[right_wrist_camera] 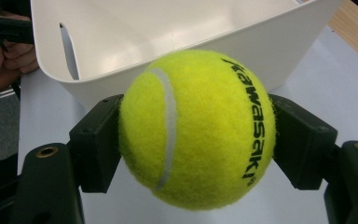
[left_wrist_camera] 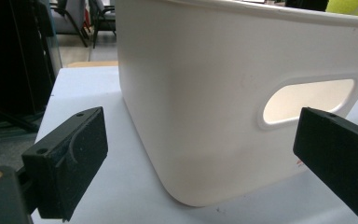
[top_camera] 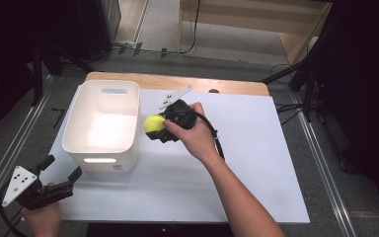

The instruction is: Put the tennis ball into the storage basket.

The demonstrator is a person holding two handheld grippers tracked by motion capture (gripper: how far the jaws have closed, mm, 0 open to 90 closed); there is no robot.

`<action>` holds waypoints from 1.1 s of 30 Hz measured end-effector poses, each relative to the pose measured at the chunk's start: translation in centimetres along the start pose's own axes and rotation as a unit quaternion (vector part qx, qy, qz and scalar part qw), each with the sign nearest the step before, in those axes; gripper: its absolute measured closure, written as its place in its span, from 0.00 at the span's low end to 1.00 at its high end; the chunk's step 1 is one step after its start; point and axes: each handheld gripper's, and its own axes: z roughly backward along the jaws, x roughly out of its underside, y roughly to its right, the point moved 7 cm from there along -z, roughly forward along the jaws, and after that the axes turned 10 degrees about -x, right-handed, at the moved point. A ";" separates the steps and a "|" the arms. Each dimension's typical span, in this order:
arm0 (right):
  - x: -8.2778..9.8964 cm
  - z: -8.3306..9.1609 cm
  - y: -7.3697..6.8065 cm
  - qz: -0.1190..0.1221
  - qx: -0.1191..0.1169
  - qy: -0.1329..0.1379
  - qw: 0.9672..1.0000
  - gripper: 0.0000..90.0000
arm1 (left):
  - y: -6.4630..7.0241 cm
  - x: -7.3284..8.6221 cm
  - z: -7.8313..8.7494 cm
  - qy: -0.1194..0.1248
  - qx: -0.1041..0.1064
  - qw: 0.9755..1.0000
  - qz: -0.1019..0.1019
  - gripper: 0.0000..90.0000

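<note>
Near the desk's middle, just beside the white bin [top_camera: 101, 123], the right tool [top_camera: 157, 127] pinches a yellow tennis ball [right_wrist_camera: 196, 128] across its widest part; light, fuzzy, slightly springy, it should grip securely. Left tool [top_camera: 61, 169] rests spread.

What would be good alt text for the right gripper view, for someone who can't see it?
A yellow tennis ball printed with black lettering is clamped between the two black jaws of the right tool, close to the camera. Just behind it stands an open white bin on a white table.
</note>
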 end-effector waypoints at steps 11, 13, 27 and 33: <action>-1.7 -0.6 -0.6 0.014 -0.011 0.005 1.000 0.27 | 0.0 0.0 0.0 0.000 0.001 1.000 -0.001 0.03; -1.9 -0.6 -0.8 0.015 -0.014 0.005 1.000 0.27 | 0.0 0.0 0.0 0.000 0.001 1.000 -0.001 0.03; -3.8 -1.4 -1.4 0.031 -0.021 0.007 0.999 0.27 | 0.0 0.0 0.0 0.000 0.002 1.000 -0.001 0.03; -4.5 -1.9 -1.7 0.038 -0.027 0.007 0.999 0.27 | 0.0 0.0 -0.1 0.000 0.002 1.000 0.000 0.03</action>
